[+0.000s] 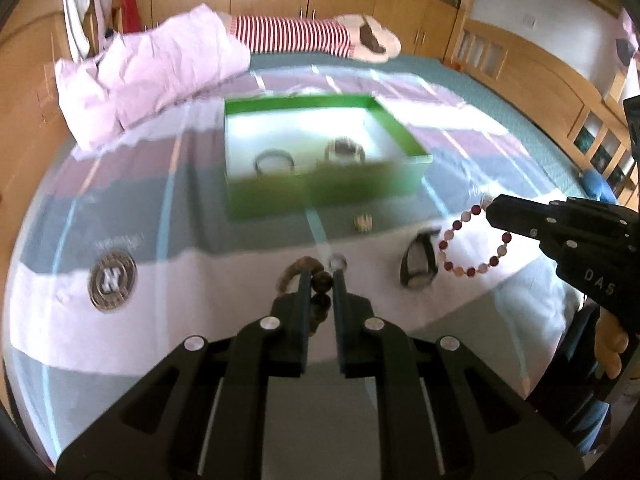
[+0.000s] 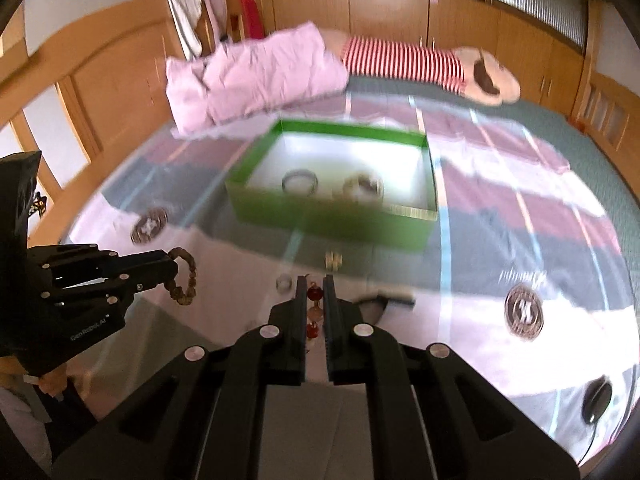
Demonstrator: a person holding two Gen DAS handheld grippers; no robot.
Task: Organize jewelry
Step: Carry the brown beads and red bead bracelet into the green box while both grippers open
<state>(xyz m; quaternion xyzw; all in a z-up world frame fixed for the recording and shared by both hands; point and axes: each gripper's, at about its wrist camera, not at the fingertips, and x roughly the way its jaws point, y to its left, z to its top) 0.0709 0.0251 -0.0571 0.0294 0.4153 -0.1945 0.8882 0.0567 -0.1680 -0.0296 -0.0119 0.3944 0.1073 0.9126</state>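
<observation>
We hold two bracelets at once. The brown bracelet (image 1: 306, 276) is pinched in our left gripper (image 1: 320, 276), its fingers clenched on a few dark beads so the rest of the loop hangs off to the tool's left. In the right wrist view that loop droops below the fingertips, its long axis close to vertical. The red bracelet (image 1: 474, 240) is pinched the same way in our right gripper (image 2: 316, 292), clenched on a few red and pale beads. From the left wrist view its ring hangs off the fingertips toward the left tool, and we see the hoop nearly face-on.

Both loops seem to be held by one short stretch of beads, probably so they dangle free of the bedspread and can be dropped into the box without snagging. Both tools appear to be off the cover, though blur makes their height hard to judge.

Ahead of both tools sits the green box (image 1: 320, 194), open at the top. Two bangles already lie side by side inside, near the wall closest to us: a dark one (image 1: 275, 162) and a paler one (image 1: 345, 150). Between the tools and the box a small gold piece (image 1: 363, 222) lies on the bedspread (image 1: 200, 220). A clear ring (image 1: 337, 261) lies just ahead of the left fingertips, and a dark band (image 1: 418, 266) to their right. We judge these are yet to be collected.
</observation>
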